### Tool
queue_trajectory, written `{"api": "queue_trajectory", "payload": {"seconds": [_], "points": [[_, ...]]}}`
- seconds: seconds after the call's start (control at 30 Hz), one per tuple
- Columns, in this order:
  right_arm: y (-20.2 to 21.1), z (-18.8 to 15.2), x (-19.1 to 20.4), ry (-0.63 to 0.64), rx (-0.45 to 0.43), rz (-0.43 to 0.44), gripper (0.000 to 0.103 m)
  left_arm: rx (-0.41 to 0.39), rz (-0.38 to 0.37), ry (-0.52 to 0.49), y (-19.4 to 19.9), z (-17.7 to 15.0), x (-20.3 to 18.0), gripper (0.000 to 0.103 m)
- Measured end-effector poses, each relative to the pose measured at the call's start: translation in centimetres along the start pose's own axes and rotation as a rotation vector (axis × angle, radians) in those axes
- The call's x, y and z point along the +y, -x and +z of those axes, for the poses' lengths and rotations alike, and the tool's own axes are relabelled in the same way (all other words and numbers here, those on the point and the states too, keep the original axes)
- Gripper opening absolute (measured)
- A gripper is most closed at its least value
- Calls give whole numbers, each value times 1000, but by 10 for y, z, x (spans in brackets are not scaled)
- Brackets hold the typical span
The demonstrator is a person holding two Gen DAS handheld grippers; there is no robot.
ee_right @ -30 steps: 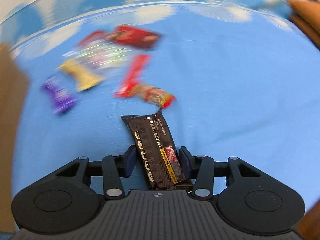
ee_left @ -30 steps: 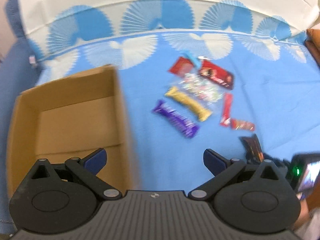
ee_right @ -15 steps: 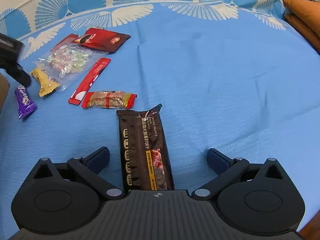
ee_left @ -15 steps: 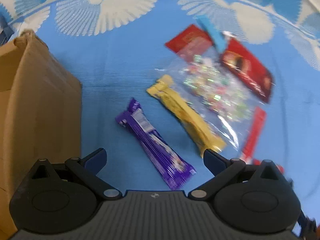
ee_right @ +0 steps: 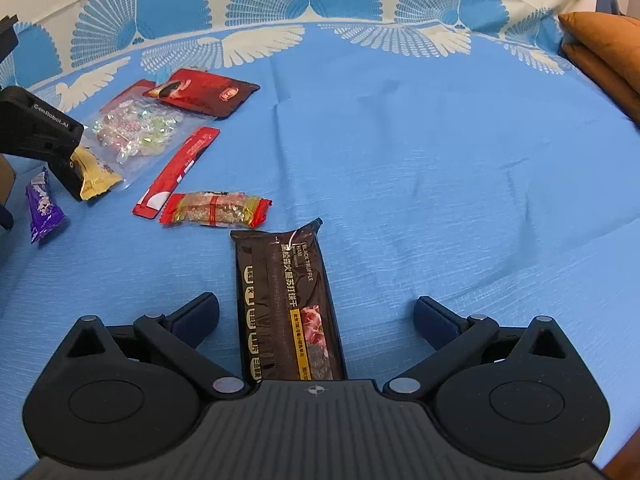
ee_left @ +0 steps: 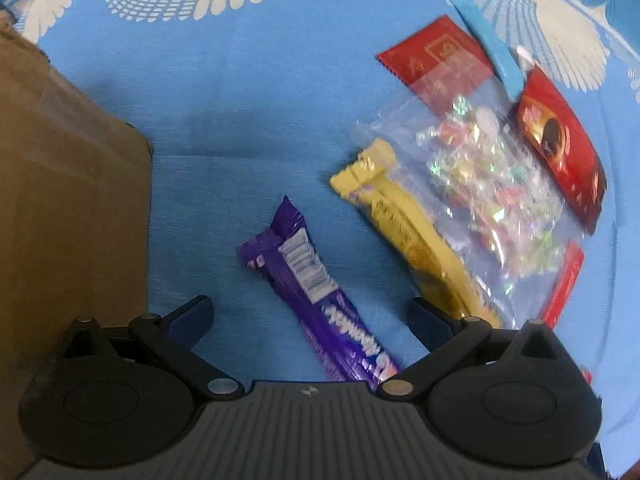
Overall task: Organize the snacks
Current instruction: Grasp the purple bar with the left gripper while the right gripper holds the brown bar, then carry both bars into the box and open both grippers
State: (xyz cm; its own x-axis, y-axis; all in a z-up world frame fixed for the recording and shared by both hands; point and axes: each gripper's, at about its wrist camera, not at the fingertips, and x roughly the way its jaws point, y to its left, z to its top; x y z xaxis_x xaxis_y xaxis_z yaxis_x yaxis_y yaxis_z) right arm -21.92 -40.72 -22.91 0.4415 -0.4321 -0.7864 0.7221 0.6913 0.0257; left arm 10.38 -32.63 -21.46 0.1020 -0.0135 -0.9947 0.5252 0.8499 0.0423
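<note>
Blue cloth with a white-and-blue fan border covers the whole surface, and the snacks lie scattered on it. Left gripper points down over a purple chocolate bar, its jaws wide apart with the bar lying between them, untouched by either pad. Just right of that bar lies a yellow wrapped bar, partly under a clear bag of wrapped candies; a red sachet, a light blue stick and a dark red packet ring the bag's far side. A cardboard box stands at the left edge of this view, near the purple bar. Right gripper also stands spread wide, its jaws having just been opening; a dark brown cracker pack lies flat on the cloth between them, clear of both pads. Beyond that pack lie a red-and-gold wrapped snack and a slim red stick packet. An orange cushion sits at the far right.
</note>
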Motion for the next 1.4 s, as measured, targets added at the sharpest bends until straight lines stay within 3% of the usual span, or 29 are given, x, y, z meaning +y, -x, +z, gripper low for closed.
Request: {"api": "queue_trajectory", "payload": {"seconds": [0.1, 0.13, 0.17, 0.37, 0.57, 0.7, 0.8, 1.0, 1.2, 1.4], "points": [[10, 2, 6, 7, -2, -4, 64, -47, -17, 16, 17, -7, 5, 63], [12, 1, 9, 16, -9, 0, 47, -53, -30, 9, 23, -11, 5, 34], [15, 1, 11, 26, -13, 11, 43, -50, -49, -7, 28, -16, 5, 16], [35, 2, 14, -18, -12, 20, 43, -137, -180, -87, 76, -50, 8, 14], [94, 6, 20, -80, -98, 50, 43, -243, -318, -140, 140, -112, 32, 14], [141, 5, 35, -73, -148, 97, 43, -323, -360, -175, 182, -157, 62, 14], [173, 0, 52, -53, -169, 137, 43, -356, -364, -172, 210, -195, 100, 14], [240, -23, 98, 25, -183, 251, 43, -409, -271, -104, 239, -271, 185, 14], [296, -51, 157, 153, -157, 385, 43, -425, -207, 15, 244, -333, 267, 14], [329, -78, 207, 277, -113, 461, 43, -440, -200, 65, 239, -370, 310, 14]]}}
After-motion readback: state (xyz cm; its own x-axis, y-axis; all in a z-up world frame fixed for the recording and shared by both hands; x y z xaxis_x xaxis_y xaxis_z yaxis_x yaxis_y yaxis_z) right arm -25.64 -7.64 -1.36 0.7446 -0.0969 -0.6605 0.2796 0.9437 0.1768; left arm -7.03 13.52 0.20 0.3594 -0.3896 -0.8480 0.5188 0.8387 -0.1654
